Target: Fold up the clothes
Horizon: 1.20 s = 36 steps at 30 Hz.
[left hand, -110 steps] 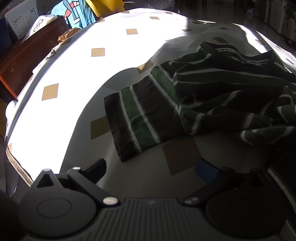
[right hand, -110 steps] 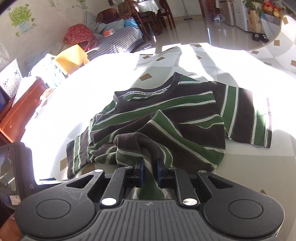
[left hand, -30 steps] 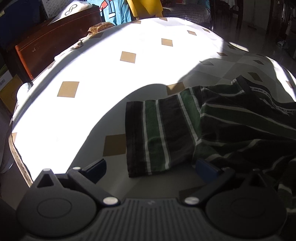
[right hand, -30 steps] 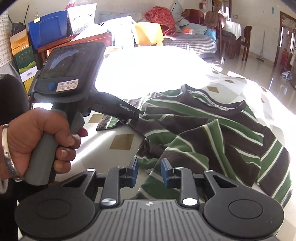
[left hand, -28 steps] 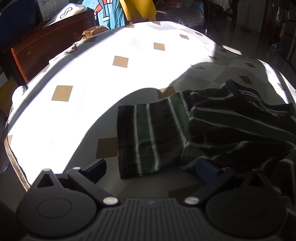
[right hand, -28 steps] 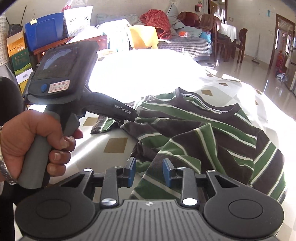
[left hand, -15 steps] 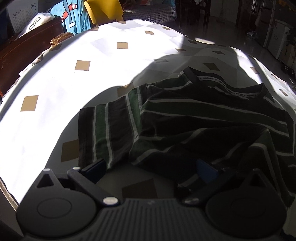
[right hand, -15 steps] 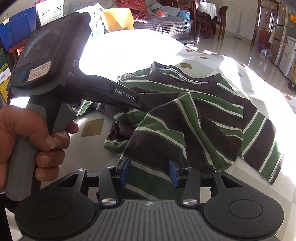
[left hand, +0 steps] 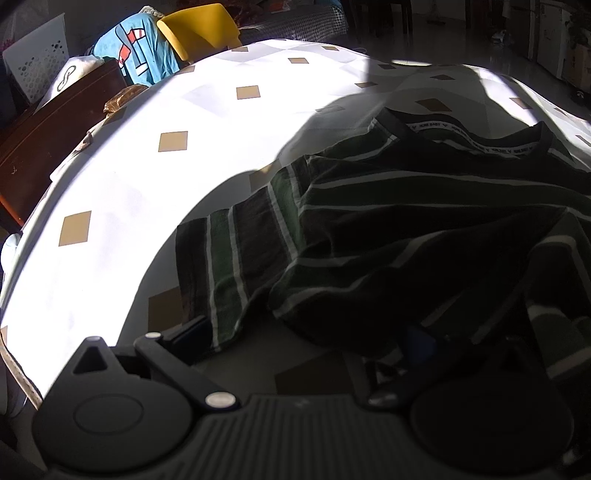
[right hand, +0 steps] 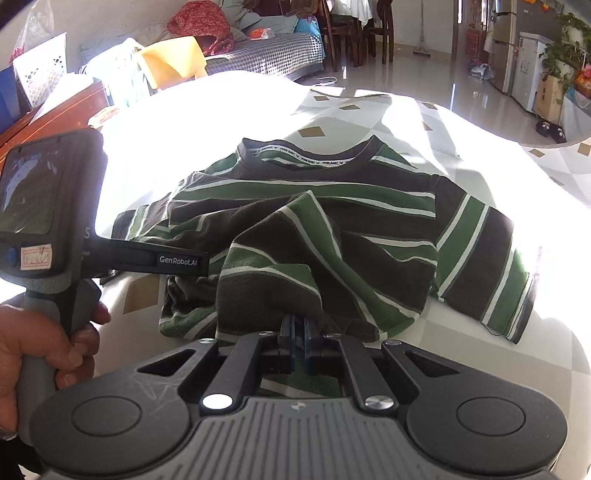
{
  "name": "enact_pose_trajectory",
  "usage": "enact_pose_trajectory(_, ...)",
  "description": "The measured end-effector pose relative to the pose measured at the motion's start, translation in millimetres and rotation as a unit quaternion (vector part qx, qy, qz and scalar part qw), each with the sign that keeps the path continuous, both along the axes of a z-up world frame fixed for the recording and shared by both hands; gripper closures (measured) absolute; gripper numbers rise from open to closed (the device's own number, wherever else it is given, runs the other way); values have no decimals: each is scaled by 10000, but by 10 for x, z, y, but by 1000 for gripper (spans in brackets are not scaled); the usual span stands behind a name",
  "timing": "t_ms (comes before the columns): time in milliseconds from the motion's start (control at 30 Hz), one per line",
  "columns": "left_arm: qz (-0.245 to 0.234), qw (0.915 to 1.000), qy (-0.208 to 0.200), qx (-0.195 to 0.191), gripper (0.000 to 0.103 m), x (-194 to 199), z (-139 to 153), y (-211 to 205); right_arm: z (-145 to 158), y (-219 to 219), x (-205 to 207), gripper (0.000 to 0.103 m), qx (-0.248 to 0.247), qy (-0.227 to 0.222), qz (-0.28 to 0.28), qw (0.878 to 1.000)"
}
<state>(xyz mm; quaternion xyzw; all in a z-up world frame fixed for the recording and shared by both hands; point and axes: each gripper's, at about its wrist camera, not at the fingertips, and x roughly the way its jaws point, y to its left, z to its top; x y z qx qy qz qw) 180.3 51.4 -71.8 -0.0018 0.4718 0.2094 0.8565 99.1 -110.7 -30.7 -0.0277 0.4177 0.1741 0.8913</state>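
Observation:
A dark brown, green and white striped T-shirt (right hand: 332,229) lies rumpled on the white tablecloth (right hand: 221,110), collar at the far side. My right gripper (right hand: 299,332) is shut on a bunched fold of its lower hem, which rises into a ridge. My left gripper (left hand: 306,339) is open wide in shadow. Its left finger (left hand: 192,332) sits by the cuff of one sleeve (left hand: 229,266), and its right finger is dim under the shirt's edge (left hand: 406,229). In the right wrist view a hand (right hand: 37,350) holds the left gripper's body (right hand: 44,206) at the shirt's left side.
The tablecloth (left hand: 147,166) has tan diamonds and bright sun on its left half. Beyond the table stand a yellow chair (left hand: 199,26), a blue garment (left hand: 136,55) and a wooden cabinet (left hand: 48,129). A sofa (right hand: 266,51) and shiny floor lie further off.
The right jaws, open around the hem a moment ago, have closed on it. The left gripper has slid right along the table, so sleeve and hem now lie between its fingers.

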Motion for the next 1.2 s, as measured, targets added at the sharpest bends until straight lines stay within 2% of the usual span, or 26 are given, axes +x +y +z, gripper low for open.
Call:
enact_pose_trajectory(33,45,10000,15,19,0,-8,4,22,23,-41,16,99,76,1,-86,9999)
enact_pose_trajectory(133,171,9996,74,220,0,-22,20,78,61,-153,58,100,-104,-143,-398,9991)
enact_pose_trajectory(233,275,9990,136,325,0,-40,38,137,47,-317,134,100,-26,-16,-690,9976)
enact_pose_trajectory(333,355,9992,151,49,0,-69,65,215,76,-332,114,99,83,-13,-541,9985)
enact_pose_trajectory(433,340,9993,77,-155,0,-135,126,249,103,-246,28,96,147,-56,-113,9998)
enact_pose_trajectory(500,207,9997,9,-162,0,-188,182,218,113,-166,-48,87,159,-105,161,9997)
enact_pose_trajectory(600,-34,9995,-120,-303,0,-267,250,144,114,-43,-191,79,133,-185,520,9984)
enact_pose_trajectory(833,-329,9987,-135,-367,0,-359,259,6,-54,194,-486,66,-92,3,1095,9939)
enact_pose_trajectory(1100,-89,9985,-91,-539,0,-388,243,119,-259,349,-606,52,-514,46,1103,9926)
enact_pose_trajectory(1200,-28,9982,-79,-593,0,-398,228,162,-292,369,-609,51,-445,172,1129,9925)
